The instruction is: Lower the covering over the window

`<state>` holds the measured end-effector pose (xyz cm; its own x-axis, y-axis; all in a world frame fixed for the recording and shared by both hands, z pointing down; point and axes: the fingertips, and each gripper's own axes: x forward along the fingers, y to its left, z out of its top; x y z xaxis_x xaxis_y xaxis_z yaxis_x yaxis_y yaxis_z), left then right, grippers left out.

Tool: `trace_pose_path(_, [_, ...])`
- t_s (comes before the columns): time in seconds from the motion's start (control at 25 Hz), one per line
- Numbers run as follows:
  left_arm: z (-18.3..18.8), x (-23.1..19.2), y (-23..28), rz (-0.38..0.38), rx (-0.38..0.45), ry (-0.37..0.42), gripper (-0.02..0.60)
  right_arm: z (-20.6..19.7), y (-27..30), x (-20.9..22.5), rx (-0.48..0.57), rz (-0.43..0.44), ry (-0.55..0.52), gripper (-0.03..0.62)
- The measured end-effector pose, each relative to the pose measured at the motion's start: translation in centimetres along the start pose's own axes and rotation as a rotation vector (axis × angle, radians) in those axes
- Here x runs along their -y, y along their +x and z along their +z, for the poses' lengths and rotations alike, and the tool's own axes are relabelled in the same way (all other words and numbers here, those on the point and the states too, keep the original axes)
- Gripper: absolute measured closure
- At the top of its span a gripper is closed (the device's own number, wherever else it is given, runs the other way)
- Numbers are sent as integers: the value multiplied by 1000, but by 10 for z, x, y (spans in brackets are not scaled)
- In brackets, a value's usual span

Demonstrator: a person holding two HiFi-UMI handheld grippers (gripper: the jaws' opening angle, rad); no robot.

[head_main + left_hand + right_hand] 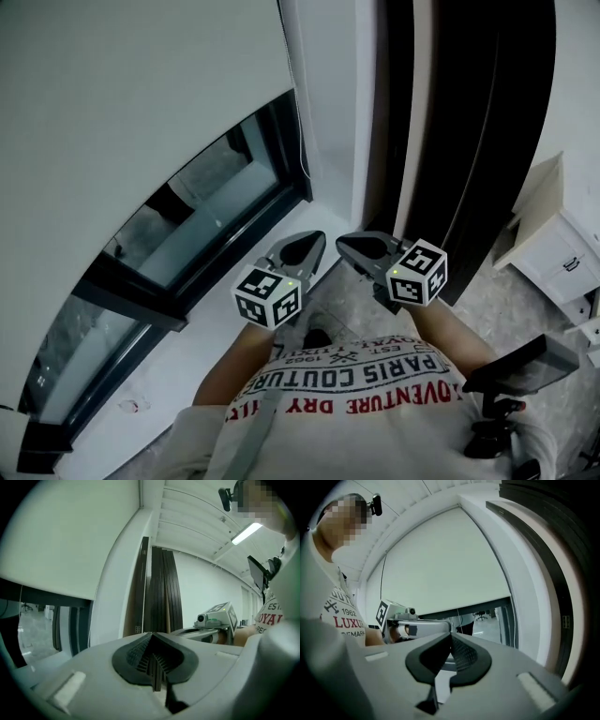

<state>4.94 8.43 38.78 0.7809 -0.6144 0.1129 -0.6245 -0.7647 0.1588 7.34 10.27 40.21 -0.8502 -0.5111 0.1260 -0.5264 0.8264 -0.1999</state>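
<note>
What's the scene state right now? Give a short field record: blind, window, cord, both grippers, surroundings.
blind: white roller blind covers most of the window, not fully lowered
window: strip of glass uncovered below the blind's bottom edge
cord: thin cord hangs by the frame, neither gripper on it
left: left gripper shut, nothing between jaws
right: right gripper shut, nothing between jaws
surroundings: dark panels stand right of the window

Blind (141,94) above window (202,211) at left; panels (469,141) right; cabinet (553,248) far right
</note>
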Motion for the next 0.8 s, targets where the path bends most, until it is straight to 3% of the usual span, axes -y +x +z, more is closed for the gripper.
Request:
trace_pose_path(0.12, [-1, 17, -9, -1, 0, -7, 580, 3, -15, -13, 13, -6, 2, 588])
trace_pose_path(0.8, [0, 25, -8, -37, -47, 19, 580, 20, -24, -7, 76, -35, 54, 589])
